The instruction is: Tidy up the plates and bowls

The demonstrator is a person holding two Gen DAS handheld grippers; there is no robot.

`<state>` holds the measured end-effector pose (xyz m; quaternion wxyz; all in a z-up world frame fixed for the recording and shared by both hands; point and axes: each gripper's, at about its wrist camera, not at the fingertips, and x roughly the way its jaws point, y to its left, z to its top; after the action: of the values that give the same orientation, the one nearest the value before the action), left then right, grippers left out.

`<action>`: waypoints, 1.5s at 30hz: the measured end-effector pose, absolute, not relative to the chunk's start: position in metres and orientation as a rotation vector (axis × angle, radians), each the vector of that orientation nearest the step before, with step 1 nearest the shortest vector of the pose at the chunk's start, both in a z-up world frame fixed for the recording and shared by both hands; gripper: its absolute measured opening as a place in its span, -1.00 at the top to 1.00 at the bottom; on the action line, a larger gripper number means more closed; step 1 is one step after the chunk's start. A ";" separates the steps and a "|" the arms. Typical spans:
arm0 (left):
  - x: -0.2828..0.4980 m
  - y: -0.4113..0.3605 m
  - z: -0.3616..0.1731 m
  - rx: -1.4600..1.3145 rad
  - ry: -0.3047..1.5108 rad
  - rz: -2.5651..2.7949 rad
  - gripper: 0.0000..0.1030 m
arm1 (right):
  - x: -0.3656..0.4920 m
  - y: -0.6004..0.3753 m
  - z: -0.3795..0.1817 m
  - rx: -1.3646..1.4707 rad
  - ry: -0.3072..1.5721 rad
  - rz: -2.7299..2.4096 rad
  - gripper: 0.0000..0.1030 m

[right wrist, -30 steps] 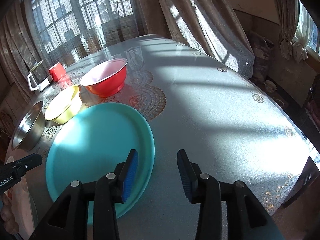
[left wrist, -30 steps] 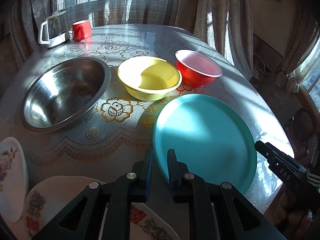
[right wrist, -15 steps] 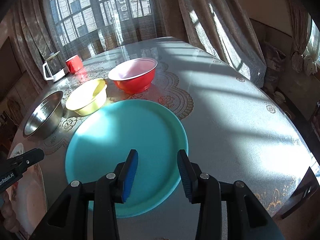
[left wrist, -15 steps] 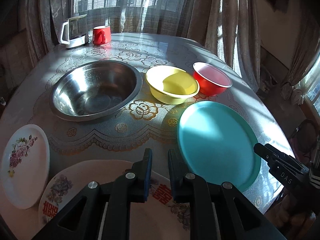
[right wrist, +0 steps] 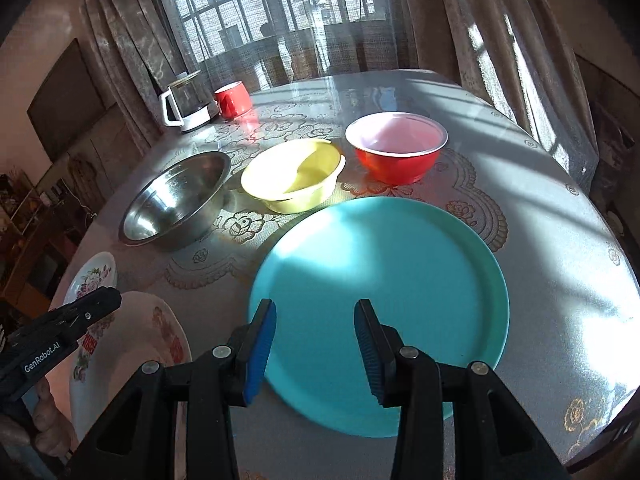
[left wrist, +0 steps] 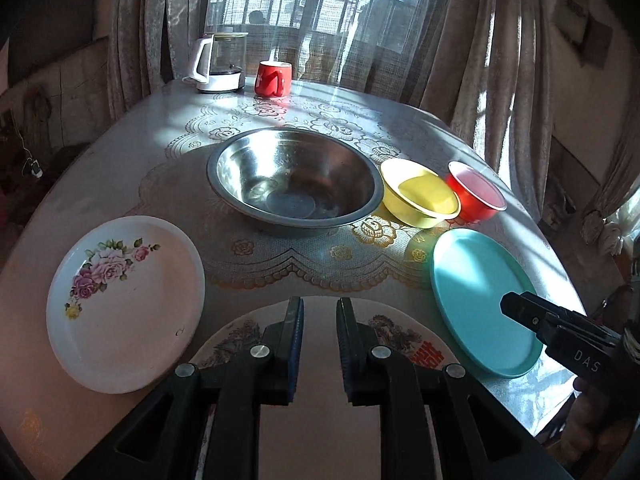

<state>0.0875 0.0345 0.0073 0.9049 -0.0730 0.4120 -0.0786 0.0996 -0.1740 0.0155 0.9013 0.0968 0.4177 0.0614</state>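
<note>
The left gripper [left wrist: 319, 322] is hovering nearly clenched and empty over the patterned plate [left wrist: 394, 330] at 6 o'clock. The right gripper [right wrist: 315, 334] is hanging released over the teal plate [right wrist: 384, 280]. Steel bowl [left wrist: 294, 180], yellow bowl [left wrist: 418, 194] and red bowl [left wrist: 476, 192] are sitting toward 12 to 2 o'clock, floral plate [left wrist: 124, 304] at 9.

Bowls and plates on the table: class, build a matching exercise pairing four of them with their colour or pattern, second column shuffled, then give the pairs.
Column one:
1. largest bowl
2. middle bowl
3. plate by the right gripper
4. far-left plate

Column two:
A. turquoise
B. white with pink roses
C. shiny steel
D. yellow

Pairs: 1-C, 2-D, 3-A, 4-B
</note>
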 end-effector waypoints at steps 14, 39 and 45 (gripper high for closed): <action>0.074 0.109 0.002 -0.262 0.822 -0.029 0.61 | 0.121 -0.094 0.027 0.144 0.902 0.337 0.20; 0.049 0.231 -0.014 -0.479 0.772 0.118 0.36 | 0.171 0.037 0.012 0.059 1.022 0.596 0.20; 0.048 0.238 -0.021 -0.491 0.759 0.093 0.34 | 0.183 0.061 -0.003 -0.036 1.037 0.581 0.34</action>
<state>0.0480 0.2385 -0.0210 0.8985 -0.2374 0.3665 0.0447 0.1825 0.0613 -0.0029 0.8283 -0.0172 0.4886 0.2736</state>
